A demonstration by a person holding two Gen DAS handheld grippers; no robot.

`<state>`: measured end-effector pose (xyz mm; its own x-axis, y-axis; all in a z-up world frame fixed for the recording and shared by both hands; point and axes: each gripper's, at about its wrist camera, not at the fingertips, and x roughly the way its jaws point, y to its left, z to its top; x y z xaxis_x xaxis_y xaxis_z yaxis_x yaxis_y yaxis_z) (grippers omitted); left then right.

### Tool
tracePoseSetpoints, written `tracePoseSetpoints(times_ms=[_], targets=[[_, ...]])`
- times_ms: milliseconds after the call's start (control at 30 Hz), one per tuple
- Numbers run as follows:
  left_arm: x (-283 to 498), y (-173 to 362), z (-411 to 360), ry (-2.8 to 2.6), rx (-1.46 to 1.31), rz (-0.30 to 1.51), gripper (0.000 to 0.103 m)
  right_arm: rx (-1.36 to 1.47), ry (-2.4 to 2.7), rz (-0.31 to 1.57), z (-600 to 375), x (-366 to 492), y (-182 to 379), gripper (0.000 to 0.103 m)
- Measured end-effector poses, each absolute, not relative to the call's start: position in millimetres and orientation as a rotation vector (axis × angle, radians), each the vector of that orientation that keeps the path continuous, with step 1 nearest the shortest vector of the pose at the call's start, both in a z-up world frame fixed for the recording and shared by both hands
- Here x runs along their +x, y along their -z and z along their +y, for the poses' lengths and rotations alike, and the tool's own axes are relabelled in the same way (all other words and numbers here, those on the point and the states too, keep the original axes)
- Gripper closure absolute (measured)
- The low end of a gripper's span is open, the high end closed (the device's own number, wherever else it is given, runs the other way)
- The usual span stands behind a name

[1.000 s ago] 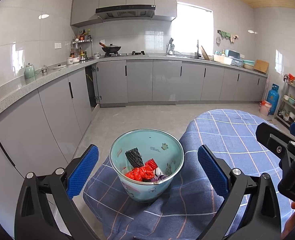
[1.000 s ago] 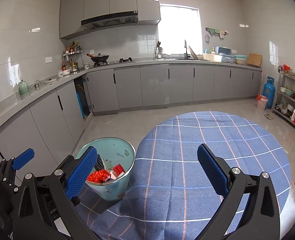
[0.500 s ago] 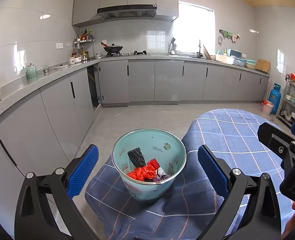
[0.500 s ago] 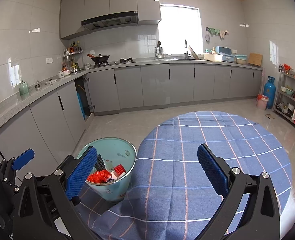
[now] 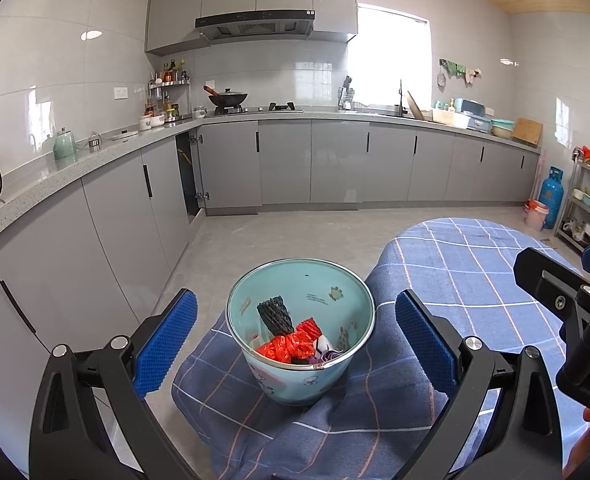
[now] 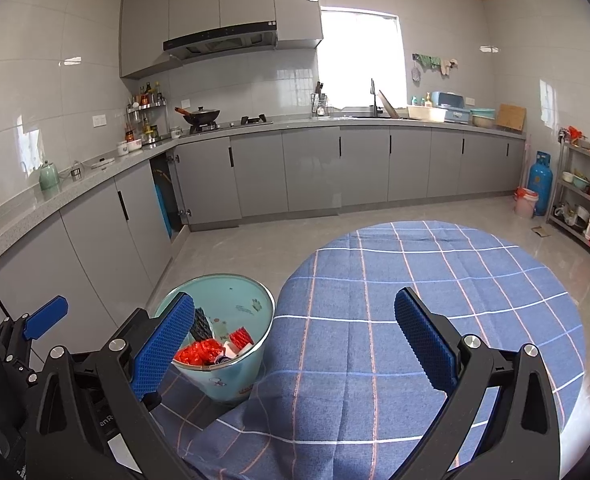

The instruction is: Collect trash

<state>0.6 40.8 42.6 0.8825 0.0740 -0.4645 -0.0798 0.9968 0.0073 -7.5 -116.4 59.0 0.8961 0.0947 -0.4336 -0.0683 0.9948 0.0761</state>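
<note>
A light teal bin (image 5: pixel 301 376) stands beside the round table, on a hanging fold of the blue checked tablecloth (image 5: pixel 467 276). It holds red crumpled wrappers (image 5: pixel 285 348), a black mesh sleeve (image 5: pixel 273 314) and small white and purple scraps. My left gripper (image 5: pixel 295 340) is open and empty, its blue pads either side of the bin and above it. My right gripper (image 6: pixel 295 340) is open and empty above the tablecloth (image 6: pixel 415 300), with the bin (image 6: pixel 231 304) at its left finger.
Grey cabinets (image 5: pixel 283 160) and a countertop run along the left and back walls, with one door ajar (image 5: pixel 187 176). A blue gas cylinder (image 6: pixel 539 184), a pink bucket (image 6: pixel 526 202) and a metal shelf rack (image 6: pixel 587 204) stand at the far right. Grey tiled floor (image 6: pixel 295 248) lies beyond the table.
The bin has shifted slightly right in the left wrist view, so the left gripper has moved a little. Both grippers stay open and empty.
</note>
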Motion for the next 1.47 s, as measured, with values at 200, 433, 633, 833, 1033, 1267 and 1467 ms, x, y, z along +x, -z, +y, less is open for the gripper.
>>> tracePoseSetpoints(times_ms=[200,433,633,833,1033,1267,1467], targets=[[0.4,-43.5,41.1,-0.092,-0.006,0.476,0.005,0.061,-0.083,0.451,-116.8,-7.8,-58.9,0.004],[-0.8,-46.3,41.3,-0.133,0.003,0.458,0.005,0.064,-0.083,0.450,-116.3,-8.6,-58.5,0.005],[-0.9,-48.7,41.5,-0.142,-0.001,0.457,0.005,0.064,-0.084,0.452,-116.4,-8.7,-58.5,0.004],[2.2,-46.3,49.6,-0.149,-0.045,0.480,0.006,0.067,-0.085,0.454,-116.9,-9.1,-58.0,0.005],[3.1,-44.9,46.4,-0.154,-0.023,0.483,0.006,0.069,-0.086,0.459,-117.1,-8.7,-57.4,0.005],[4.4,-43.7,44.2,-0.167,-0.010,0.491,0.005,0.069,-0.084,0.464,-118.1,-5.7,-55.6,0.005],[6.3,-43.5,45.0,-0.158,-0.015,0.501,0.006,0.073,-0.084,0.466,-118.6,-4.8,-55.7,0.005]])
